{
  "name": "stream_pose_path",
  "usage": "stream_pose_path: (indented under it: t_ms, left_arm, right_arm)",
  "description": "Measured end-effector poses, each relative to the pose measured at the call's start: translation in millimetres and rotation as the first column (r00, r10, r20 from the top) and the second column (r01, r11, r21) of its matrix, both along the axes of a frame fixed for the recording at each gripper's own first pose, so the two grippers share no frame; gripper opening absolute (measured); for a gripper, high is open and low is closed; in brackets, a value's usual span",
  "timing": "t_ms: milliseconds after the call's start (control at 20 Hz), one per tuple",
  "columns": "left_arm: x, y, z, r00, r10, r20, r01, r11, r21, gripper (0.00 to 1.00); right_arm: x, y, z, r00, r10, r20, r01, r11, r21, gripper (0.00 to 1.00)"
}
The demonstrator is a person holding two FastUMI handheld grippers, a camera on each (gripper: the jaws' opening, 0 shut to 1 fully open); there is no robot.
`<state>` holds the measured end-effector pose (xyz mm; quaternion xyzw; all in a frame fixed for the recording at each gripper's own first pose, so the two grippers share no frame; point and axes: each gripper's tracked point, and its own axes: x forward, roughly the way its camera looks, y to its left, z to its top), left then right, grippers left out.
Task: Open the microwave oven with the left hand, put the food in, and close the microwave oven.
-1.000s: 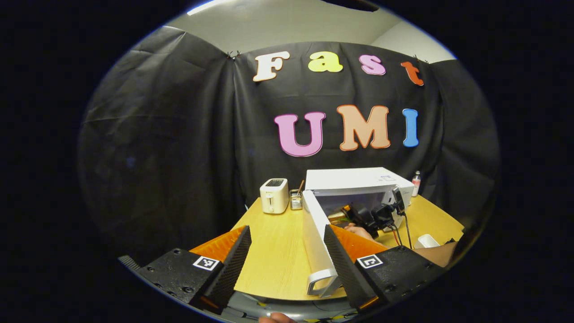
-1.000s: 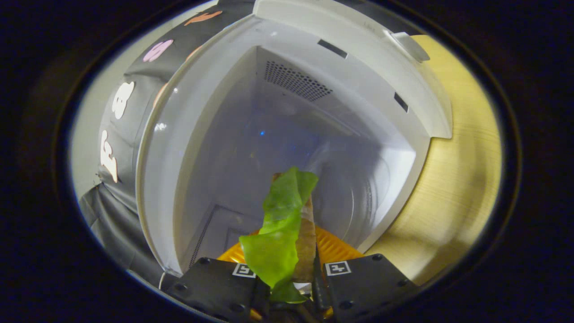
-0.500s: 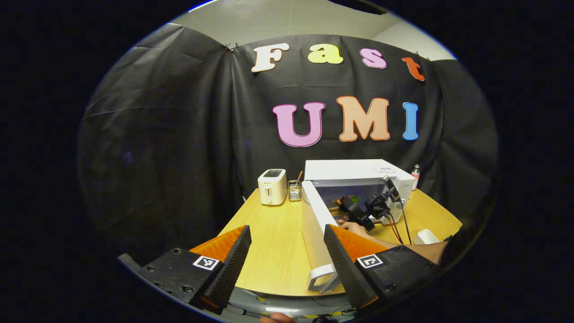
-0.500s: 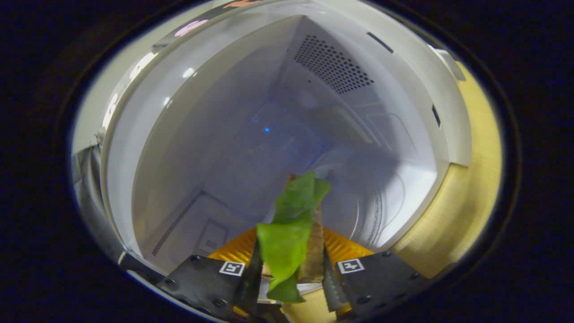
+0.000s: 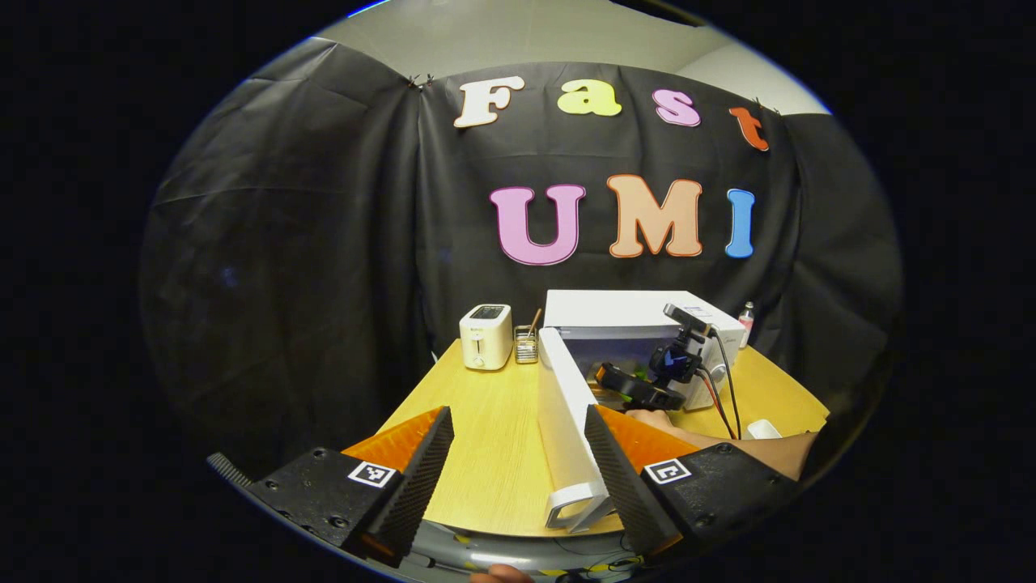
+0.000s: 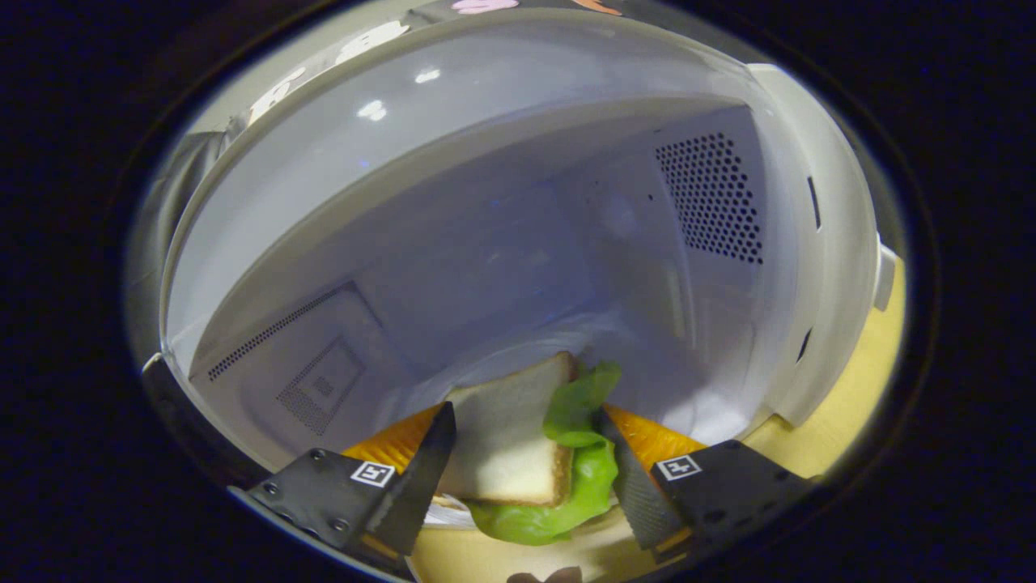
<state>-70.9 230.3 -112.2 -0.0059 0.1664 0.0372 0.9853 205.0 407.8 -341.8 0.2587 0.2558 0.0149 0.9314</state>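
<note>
The white microwave [image 5: 631,309] stands at the back of the wooden table [image 5: 486,437], its door [image 5: 562,413] swung wide toward me. My left gripper [image 5: 518,478] hovers open over the table's front edge, and the door handle [image 5: 571,510] sits just inside its right finger, untouched. In the left gripper view, the right gripper [image 5: 639,389] reaches into the oven mouth. In the right gripper view, the sandwich [image 6: 506,445] with green lettuce [image 6: 583,478] lies flat at the front of the microwave cavity [image 6: 502,259]. My right gripper [image 6: 526,414] is open, its fingers spread either side of the sandwich.
A white toaster [image 5: 486,336] and a small utensil holder [image 5: 526,346] stand left of the microwave. A small bottle [image 5: 745,320] is at its right. A white cup [image 5: 761,429] and a forearm [image 5: 753,449] are at the right front.
The right gripper rolled level and moved deeper into the oven, then opened; the sandwich went from held on edge to lying flat. The left gripper barely shifted.
</note>
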Motion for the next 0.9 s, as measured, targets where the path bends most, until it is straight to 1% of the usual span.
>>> stream_pose_path:
  t_ms: [100,200,250,300,400,500,600,650,700,750,800,850,900]
  left_arm:
    - [-0.2,-2.0,1.8,1.0,-0.006,0.006,0.006,1.0,0.005,0.96]
    - [-0.8,-3.6,3.2,1.0,-0.007,0.008,0.007,1.0,0.005,0.96]
    - [-2.4,-3.7,1.3,1.0,-0.008,0.005,0.008,1.0,0.007,0.96]
    - [-3.2,-3.9,1.8,1.0,-0.008,0.007,0.008,1.0,0.008,0.96]
    - [-6.7,-3.5,3.6,1.0,-0.007,0.011,0.007,1.0,0.01,0.96]
    - [-8.9,-4.1,4.1,1.0,-0.007,0.01,0.007,1.0,0.012,0.97]
    - [-13.0,-4.3,2.2,1.0,-0.008,0.003,0.008,1.0,0.019,0.96]
    - [-14.2,-4.6,2.0,1.0,-0.01,0.002,0.01,1.0,0.023,0.96]
    - [-14.3,-4.8,3.7,1.0,-0.012,0.003,0.012,1.0,0.026,0.96]
    - [-16.0,-4.4,5.3,1.0,-0.012,0.006,0.012,0.999,0.03,0.96]
    - [-16.2,-5.1,6.6,1.0,-0.014,0.01,0.013,0.999,0.03,0.96]
    - [-14.4,-6.6,5.6,1.0,-0.014,0.011,0.014,1.0,0.025,0.97]
    - [-13.9,-8.1,4.6,1.0,-0.016,0.01,0.016,1.0,0.02,0.96]
  right_arm:
    - [-1.9,-4.3,6.6,0.999,0.019,0.03,-0.018,0.998,-0.052,0.93]
    - [0.1,-3.9,14.9,0.996,0.055,0.069,-0.048,0.994,-0.103,0.92]
    - [1.6,-4.3,14.9,0.995,0.066,0.071,-0.059,0.993,-0.103,0.92]
    - [1.8,-4.7,13.1,0.996,0.068,0.063,-0.061,0.993,-0.097,1.0]
    - [4.8,-6.4,12.6,0.997,0.054,0.049,-0.051,0.996,-0.071,1.0]
    - [14.3,-8.9,8.1,0.999,0.037,0.027,-0.035,0.997,-0.07,1.0]
    - [22.1,-16.1,15.4,0.998,0.023,0.054,-0.017,0.995,-0.102,1.0]
    - [27.9,-25.1,25.1,0.996,-0.003,0.092,0.014,0.992,-0.123,0.99]
    - [30.1,-29.4,34.6,0.992,-0.011,0.122,0.025,0.993,-0.114,0.91]
    - [33.6,-31.7,39.3,0.991,-0.015,0.133,0.029,0.994,-0.104,0.91]
    - [33.4,-32.7,38.9,0.992,-0.004,0.124,0.017,0.994,-0.104,1.0]
    - [31.6,-32.3,35.7,0.994,0.012,0.112,0.0,0.994,-0.106,0.91]
    - [24.6,-30.2,34.0,0.993,0.041,0.107,-0.028,0.993,-0.118,0.91]
